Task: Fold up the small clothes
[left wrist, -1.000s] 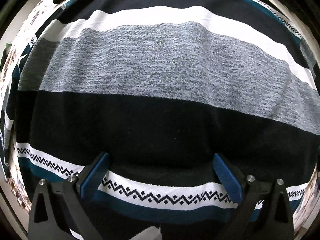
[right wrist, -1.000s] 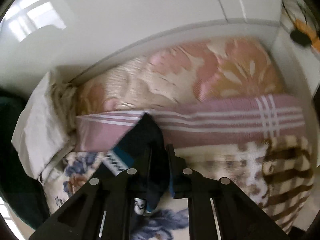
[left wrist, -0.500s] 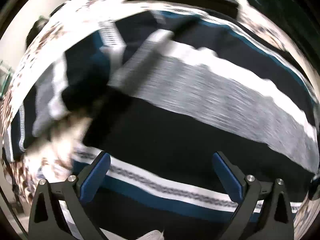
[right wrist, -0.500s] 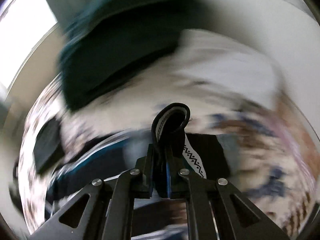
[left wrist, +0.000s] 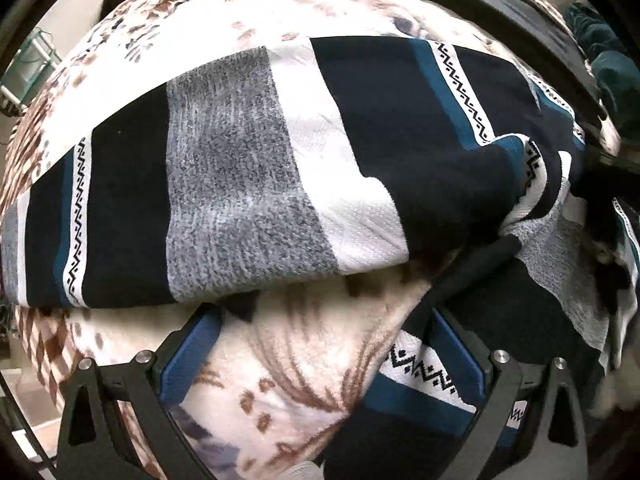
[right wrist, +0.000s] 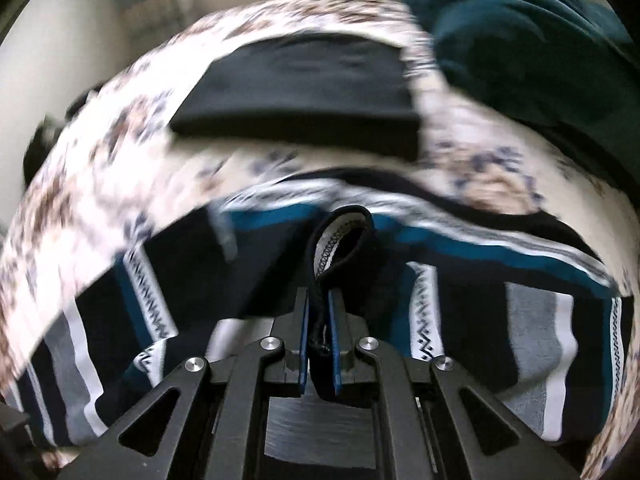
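A striped knit sweater [left wrist: 248,184] in navy, grey, white and teal lies partly folded on a floral blanket [left wrist: 288,364]. It also shows in the right wrist view [right wrist: 532,320]. My left gripper [left wrist: 324,360] is open and empty, low over the blanket just in front of the sweater's folded edge. My right gripper [right wrist: 319,344] is shut on a dark edge of the sweater [right wrist: 344,248], which loops up between the pads. The right wrist view is blurred.
A folded black garment [right wrist: 304,96] lies on the blanket beyond the sweater; it also shows in the left wrist view [left wrist: 500,8]. A dark teal cloth heap [right wrist: 528,48] sits at the far right. The bed's edge [left wrist: 32,80] is at the left.
My right gripper swung round from the pillows to over the sweater, carrying the dark edge across. The left view shifted off the sweater's body; part of the sweater now lies folded over.
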Available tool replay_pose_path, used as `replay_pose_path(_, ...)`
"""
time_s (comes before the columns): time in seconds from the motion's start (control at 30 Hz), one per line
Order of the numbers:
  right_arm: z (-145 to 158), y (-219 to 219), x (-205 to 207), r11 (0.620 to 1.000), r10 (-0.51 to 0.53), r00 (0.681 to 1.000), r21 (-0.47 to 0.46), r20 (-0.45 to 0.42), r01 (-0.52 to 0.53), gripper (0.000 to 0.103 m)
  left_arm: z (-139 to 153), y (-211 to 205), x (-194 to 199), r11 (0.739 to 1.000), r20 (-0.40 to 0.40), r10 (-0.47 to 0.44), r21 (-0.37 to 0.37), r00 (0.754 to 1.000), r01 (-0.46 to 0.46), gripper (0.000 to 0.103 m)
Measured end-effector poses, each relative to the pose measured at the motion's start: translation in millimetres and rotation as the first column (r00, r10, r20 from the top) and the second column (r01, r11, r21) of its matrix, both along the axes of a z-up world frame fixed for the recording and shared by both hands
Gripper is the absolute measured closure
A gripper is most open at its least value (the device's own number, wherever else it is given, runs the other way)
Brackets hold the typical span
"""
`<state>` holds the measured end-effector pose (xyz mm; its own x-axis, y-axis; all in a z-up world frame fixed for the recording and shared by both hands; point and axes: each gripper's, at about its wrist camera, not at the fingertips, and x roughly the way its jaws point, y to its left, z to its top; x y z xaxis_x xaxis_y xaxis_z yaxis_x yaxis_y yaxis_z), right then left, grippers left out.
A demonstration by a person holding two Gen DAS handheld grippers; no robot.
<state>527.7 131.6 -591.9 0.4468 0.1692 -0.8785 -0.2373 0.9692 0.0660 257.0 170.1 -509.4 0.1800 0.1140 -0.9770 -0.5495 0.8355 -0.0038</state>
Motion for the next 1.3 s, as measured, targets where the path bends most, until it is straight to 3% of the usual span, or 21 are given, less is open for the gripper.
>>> replay_pose_path(0.2, -22.7, 57.0, -15.1, 0.994, 0.081, 0.996, -0.073, -0.033, -0.083, 0.093, 1.4, 11.5, -22.6, 0.999, 0.003, 0.009, -0.048, 1.0, -0.009, 0.0)
replay_pose_path(0.23, -25.1, 58.8, -14.4, 0.993, 0.083, 0.994, -0.084, -0.065, -0.088, 0.09, -4.9, 19.1, -1.5, 0.998, -0.005, 0.017, -0.064, 1.0, -0.017, 0.0)
replay_pose_path(0.27, -25.4, 54.9, -12.2, 0.994, 0.081, 0.989, -0.065, -0.12, -0.089, 0.088, -0.7, 24.3, -10.2, 0.996, -0.004, 0.029, -0.08, 1.0, -0.029, 0.0)
replay_pose_path(0.3, -23.6, 47.9, -10.5, 0.997, 0.076, 0.983, -0.019, -0.167, -0.08, 0.085, 6.3, 32.5, -22.0, 0.994, 0.005, 0.043, -0.097, 0.999, -0.043, 0.0)
replay_pose_path(0.33, -19.4, 36.9, -9.2, 0.996, 0.076, 0.974, 0.058, -0.212, -0.065, 0.074, 13.3, 38.0, -35.5, 0.993, 0.011, 0.055, -0.104, 0.998, -0.053, 0.0)
replay_pose_path(0.37, -12.1, 18.6, -10.5, 0.983, 0.084, 0.964, 0.177, -0.252, -0.04, 0.05, 20.2, 45.9, -49.5, 0.992, 0.018, 0.07, -0.11, 0.997, -0.068, 0.0)
replay_pose_path(0.43, 0.9, -20.5, -19.0, 0.929, 0.073, 0.95, 0.366, -0.304, 0.046, 0.025, 33.6, 62.1, -84.9, 0.987, 0.015, 0.121, -0.11, 0.993, -0.118, 0.0)
replay_pose_path(0.5, 12.8, -62.3, -34.8, 0.906, 0.009, 0.946, 0.403, -0.323, 0.129, 0.025, 35.0, 82.9, -117.0, 0.978, -0.004, 0.182, -0.106, 0.983, -0.182, 0.0)
replay_pose_path(0.63, 12.8, -127.3, -62.3, 0.918, -0.125, 0.912, 0.304, -0.391, 0.256, 0.025, 28.3, 132.0, -166.8, 0.937, -0.037, 0.331, -0.102, 0.943, -0.333, 0.0)
replay_pose_path(0.67, 11.4, -140.2, -66.3, 0.924, -0.147, 0.904, 0.27, -0.401, 0.271, 0.025, 27.1, 144.9, -173.7, 0.914, -0.041, 0.384, -0.127, 0.922, -0.386, 0.0)
replay_pose_path(0.73, 7.4, -158.5, -74.6, 0.932, -0.188, 0.898, 0.215, -0.398, 0.29, 0.025, 16.2, 175.4, -207.5, 0.834, -0.026, 0.52, -0.202, 0.854, -0.514, 0.0)
replay_pose_path(0.8, 2.0, -176.2, -85.3, 0.936, -0.235, 0.893, 0.158, -0.385, 0.315, 0.025, 8.8, 202.1, -243.0, 0.733, 0.017, 0.647, -0.289, 0.762, -0.616, 0.0)
replay_pose_path(0.97, -9.8, -199.6, -92.3, 0.936, -0.316, 0.884, 0.038, -0.344, 0.349, 0.025, 2.2, 246.4, -303.8, 0.619, 0.038, 0.777, -0.225, 0.628, -0.753, 0.0)
replay_pose_path(1.03, -13.8, -201.1, -94.7, 0.933, -0.334, 0.879, 0.015, -0.341, 0.36, 0.025, -2.0, 264.2, -327.7, 0.541, 0.058, 0.836, -0.249, 0.545, -0.803, 0.001)
replay_pose_path(1.07, -15.7, -203.1, -95.9, 0.93, -0.345, 0.874, 0.002, -0.342, 0.368, 0.025, -1.9, 268.5, -305.1, 0.52, 0.069, 0.851, -0.249, 0.521, -0.817, 0.004)
replay_pose_path(1.1, -16.6, -203.5, -97.0, 0.928, -0.352, 0.871, -0.007, -0.342, 0.373, 0.025, 0.8, 275.0, -313.8, 0.496, 0.091, 0.868, -0.234, 0.489, -0.836, 0.015)
replay_pose_path(1.13, -17.1, -202.4, -97.1, 0.927, -0.36, 0.869, -0.029, -0.338, 0.373, 0.025, 4.4, 288.7, -318.6, 0.487, 0.115, 0.873, -0.224, 0.473, -0.844, 0.036)
replay_pose_path(1.17, -17.3, -200.3, -96.9, 0.925, -0.378, 0.867, -0.086, -0.326, 0.371, 0.025, 11.1, 297.0, -331.9, 0.496, 0.148, 0.868, -0.188, 0.474, -0.848, 0.074)
replay_pose_path(1.2, -17.1, -196.6, -95.7, 0.918, -0.397, 0.864, -0.145, -0.31, 0.37, 0.025, 16.0, 301.5, -333.4, 0.523, 0.172, 0.85, -0.16, 0.498, -0.837, 0.088)
replay_pose_path(1.23, -17.3, -195.4, -94.9, 0.907, -0.415, 0.863, -0.208, -0.29, 0.366, 0.025, 23.6, 297.4, -323.5, 0.545, 0.184, 0.835, -0.143, 0.519, -0.826, 0.091)
replay_pose_path(1.3, -19.5, -192.4, -92.0, 0.894, -0.422, 0.861, -0.292, -0.286, 0.341, 0.025, 48.0, 274.0, -310.6, 0.619, 0.238, 0.772, -0.071, 0.59, -0.782, 0.092)
